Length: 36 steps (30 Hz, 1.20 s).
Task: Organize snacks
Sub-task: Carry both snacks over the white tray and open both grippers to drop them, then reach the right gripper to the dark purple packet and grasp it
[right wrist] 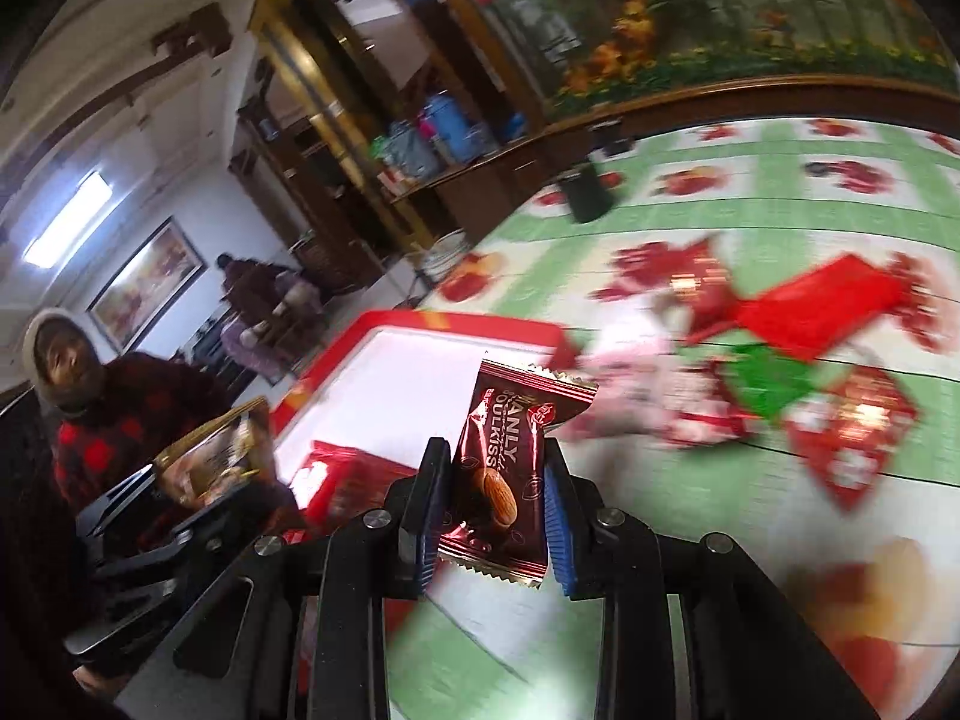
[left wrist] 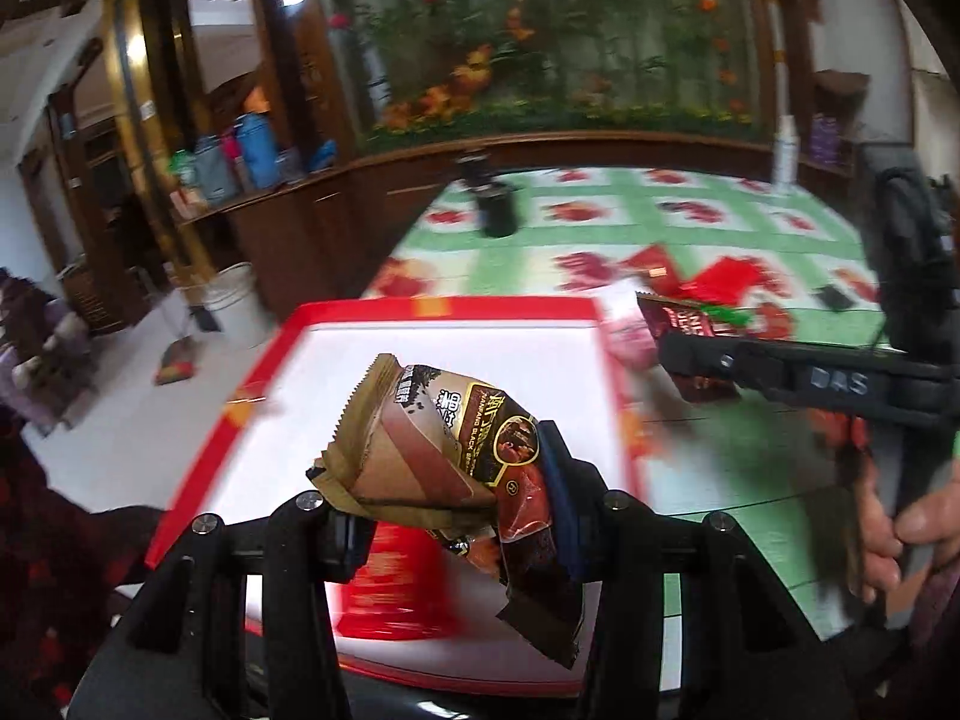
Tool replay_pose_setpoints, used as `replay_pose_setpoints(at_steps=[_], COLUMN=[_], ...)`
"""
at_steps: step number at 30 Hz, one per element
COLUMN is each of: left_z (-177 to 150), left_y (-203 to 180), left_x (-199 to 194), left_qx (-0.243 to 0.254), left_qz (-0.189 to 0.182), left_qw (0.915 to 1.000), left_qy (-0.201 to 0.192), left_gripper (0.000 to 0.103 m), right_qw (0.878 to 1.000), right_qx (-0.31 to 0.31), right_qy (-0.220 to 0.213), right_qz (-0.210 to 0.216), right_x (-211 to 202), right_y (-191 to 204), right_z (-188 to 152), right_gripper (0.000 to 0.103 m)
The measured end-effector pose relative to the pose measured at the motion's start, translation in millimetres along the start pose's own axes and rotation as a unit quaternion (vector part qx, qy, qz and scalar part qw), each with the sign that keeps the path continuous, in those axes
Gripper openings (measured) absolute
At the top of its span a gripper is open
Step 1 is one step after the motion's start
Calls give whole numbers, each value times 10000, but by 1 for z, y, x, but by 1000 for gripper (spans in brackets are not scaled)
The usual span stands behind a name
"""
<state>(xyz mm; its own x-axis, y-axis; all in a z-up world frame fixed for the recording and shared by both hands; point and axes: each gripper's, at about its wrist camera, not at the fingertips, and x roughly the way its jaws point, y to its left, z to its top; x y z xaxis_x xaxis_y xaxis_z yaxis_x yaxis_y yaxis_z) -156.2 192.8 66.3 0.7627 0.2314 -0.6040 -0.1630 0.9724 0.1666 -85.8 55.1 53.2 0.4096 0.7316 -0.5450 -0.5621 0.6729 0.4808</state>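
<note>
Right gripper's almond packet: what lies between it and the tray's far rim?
In the right wrist view, only bare white tray floor between the almond packet and the tray's far rim.

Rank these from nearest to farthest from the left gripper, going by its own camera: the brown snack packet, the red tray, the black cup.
1. Brown snack packet: held between the left gripper fingers.
2. Red tray: just below and ahead.
3. Black cup: far across the table.

On the dark red almond chocolate wrapper [right wrist: 501, 480] we read "ANLY" in large white letters, with "OULKISS" just beneath it; the first letters are cut off by a fold. On the brown and gold snack packet [left wrist: 456, 450] we make out "BLACK" in a line of small gold print, beside large Chinese characters. On the arm of the right gripper [left wrist: 696, 354] we read "DAS".
</note>
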Motion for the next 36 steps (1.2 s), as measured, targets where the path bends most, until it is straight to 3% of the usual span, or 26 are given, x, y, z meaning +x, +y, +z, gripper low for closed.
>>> replay_pose_setpoints(at_steps=[3, 9, 12, 15, 19, 23, 29, 36], left_z=[-4, -7, -5, -2, 1, 4, 20, 41], left_y=[12, 19, 17, 14, -5, -26, -58, -105], left_x=[9, 15, 9, 2, -3, -4, -2, 5], left_qx=[-64, -153, -116, -117, 99, 344, 454, 666], left_qz=[359, 648, 819, 762, 648, 371, -351, -880], left_qw=[9993, 9977, 9966, 9970, 9977, 9986, 9984, 9938], left_qy=[106, 136, 6, -95, -176, -150, -12, 121], left_gripper=[46, 47, 51, 58, 68, 68, 68, 68], right_qw=[9996, 9970, 9973, 9982, 9990, 9981, 9857, 9770], right_qx=[-182, -465, -355, -33, 218, 381, 1274, 1720], right_qy=[114, 333, 267, 65, -207, -470, -904, -782], right_qz=[176, 528, 580, 588, 329, -90, -631, -993], right_x=[20, 44, 39, 26, 10, -14, -72, -106], right_y=[24, 62, 58, 41, 18, -18, -119, -182], right_z=[-1, -8, -7, 2, 14, 30, 45, 51], right_gripper=[32, 32, 44, 45, 48, 48, 53, 54])
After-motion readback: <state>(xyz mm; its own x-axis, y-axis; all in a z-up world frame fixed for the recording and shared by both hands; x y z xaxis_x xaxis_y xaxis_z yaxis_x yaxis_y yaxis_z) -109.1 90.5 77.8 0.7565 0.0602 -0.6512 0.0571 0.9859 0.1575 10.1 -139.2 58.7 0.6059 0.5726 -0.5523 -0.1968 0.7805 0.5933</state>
